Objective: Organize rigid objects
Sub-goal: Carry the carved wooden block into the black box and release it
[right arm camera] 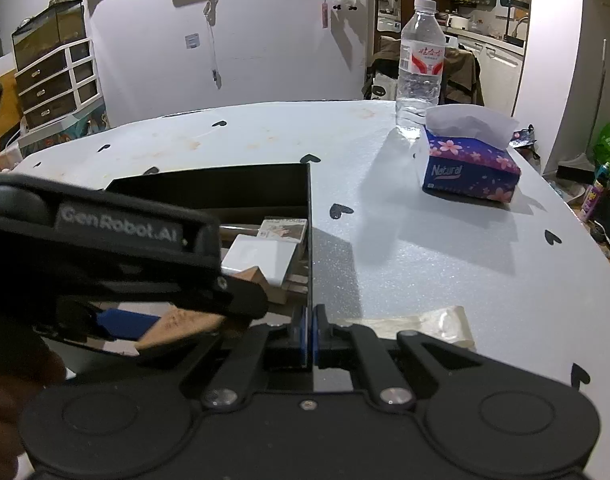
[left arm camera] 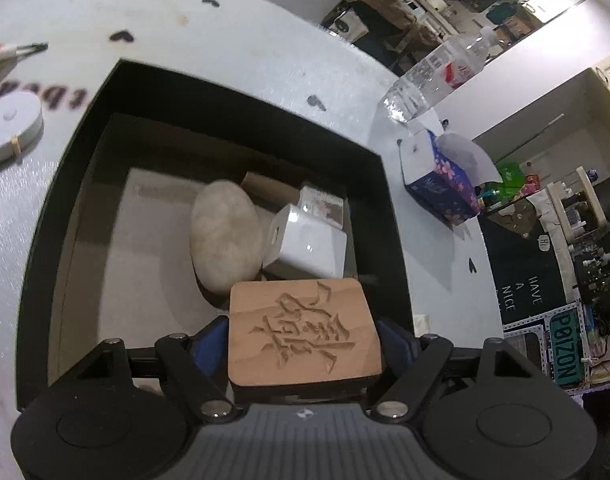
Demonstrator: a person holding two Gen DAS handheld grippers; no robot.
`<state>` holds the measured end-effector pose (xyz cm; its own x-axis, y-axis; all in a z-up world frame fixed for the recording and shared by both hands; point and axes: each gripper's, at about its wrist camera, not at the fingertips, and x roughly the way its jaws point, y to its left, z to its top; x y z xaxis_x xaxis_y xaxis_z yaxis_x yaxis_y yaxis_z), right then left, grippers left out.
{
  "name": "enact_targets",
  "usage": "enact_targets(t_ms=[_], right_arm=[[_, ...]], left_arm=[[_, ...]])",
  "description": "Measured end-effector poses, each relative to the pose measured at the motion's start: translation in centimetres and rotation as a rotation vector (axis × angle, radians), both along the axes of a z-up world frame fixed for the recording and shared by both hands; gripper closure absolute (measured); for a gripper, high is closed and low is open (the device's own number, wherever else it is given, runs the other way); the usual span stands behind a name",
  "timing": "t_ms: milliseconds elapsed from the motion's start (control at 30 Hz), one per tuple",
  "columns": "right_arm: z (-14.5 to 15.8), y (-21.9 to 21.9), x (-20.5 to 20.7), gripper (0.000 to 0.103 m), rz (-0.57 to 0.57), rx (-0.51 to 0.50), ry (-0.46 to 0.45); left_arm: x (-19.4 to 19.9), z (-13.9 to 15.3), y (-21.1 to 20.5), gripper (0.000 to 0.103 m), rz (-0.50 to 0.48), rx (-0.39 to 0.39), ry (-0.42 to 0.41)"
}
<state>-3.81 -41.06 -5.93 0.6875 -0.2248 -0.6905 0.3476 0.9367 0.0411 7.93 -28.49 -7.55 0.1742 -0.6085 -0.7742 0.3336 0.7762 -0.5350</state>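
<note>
- Left hand-held gripper (left arm camera: pixel 305 344) clamps the carved wooden block (left arm camera: pixel 305 332) above the black box (left arm camera: pixel 389 216); released early, it could strike the white charger (left arm camera: pixel 309 244).
- Right hand-held gripper (right arm camera: pixel 309 334) pinches the box wall; slipping would shift the box.

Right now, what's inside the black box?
Inside the black box: a pale stone, a white charger and a small printed packet. The held wooden block hides the near floor.

Bench (right arm camera: pixel 445 248): lying pale and glittery, dotted with black hearts.
Wall (right arm camera: pixel 265 52): standing white behind the bench, trinkets hanging on it.
Drawer unit (right arm camera: pixel 57 80): standing left of the bench.
Doorway (right arm camera: pixel 453 20): opening beyond the bench onto a kitchen.
Floor mat (left arm camera: pixel 525 280): lying dark beside the bench.
</note>
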Motion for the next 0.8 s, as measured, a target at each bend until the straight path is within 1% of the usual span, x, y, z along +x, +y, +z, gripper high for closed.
enact_targets(t_ms=[67,133,600,800], right_arm=[[0.0,0.0,0.0,0.099,0.001,0.001,0.001],[0.0,0.0,0.0,0.099,0.002,0.001,0.001],[0.0,0.0,0.0,0.099,0.001,0.002,0.000],[-0.1,0.0,0.0,0.099,0.001,0.004,0.000]], left_arm=[[0.0,-0.1,0.1,0.022,0.005,0.004,-0.005],[0.1,-0.1,0.2,0.016,0.003,-0.003,0.001],[-0.2,0.4,0.4,0.016,-0.026,-0.007,-0.009],[-0.7,1.4,0.8,0.011,-0.029,-0.008,-0.042]])
